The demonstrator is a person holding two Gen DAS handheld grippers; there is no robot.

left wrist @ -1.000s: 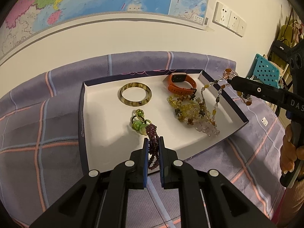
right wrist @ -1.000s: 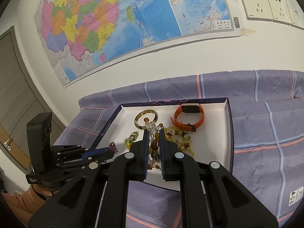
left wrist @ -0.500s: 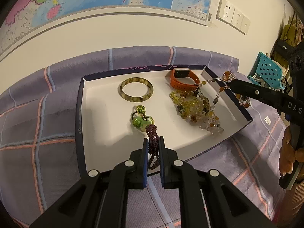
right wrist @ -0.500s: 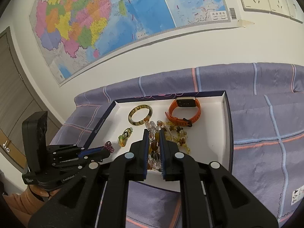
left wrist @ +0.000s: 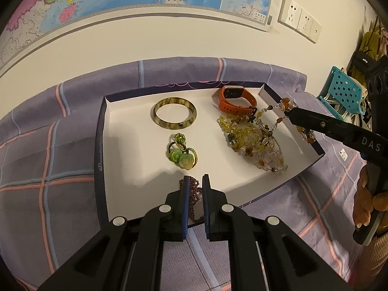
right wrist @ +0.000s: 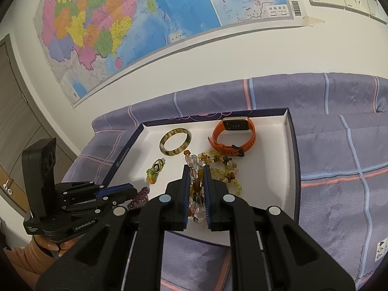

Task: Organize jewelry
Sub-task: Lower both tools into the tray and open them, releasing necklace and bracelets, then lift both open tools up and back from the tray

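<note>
Now my left claw [left wrist: 194,181] is clamped on the purple bead strand [left wrist: 192,195], which a second ago trailed down onto the green bead charm [left wrist: 181,150]; the strand has since come off the charm and hangs bunched between the pads at the near edge of the white tray [left wrist: 135,169]. My right claw [right wrist: 196,169] stays pinched on the clear and amber bead necklace [right wrist: 196,189], its loops drawn up from the yellow bead pile [left wrist: 245,135] in the tray. From the left camera, that claw's tip [left wrist: 291,114] sits slightly further over the tray's right wall than before. The mottled bangle [left wrist: 175,113] and orange watch [left wrist: 236,99] lie where they were, at the tray's far side. The tray rests on the purple checked bedcover [left wrist: 48,145].
</note>
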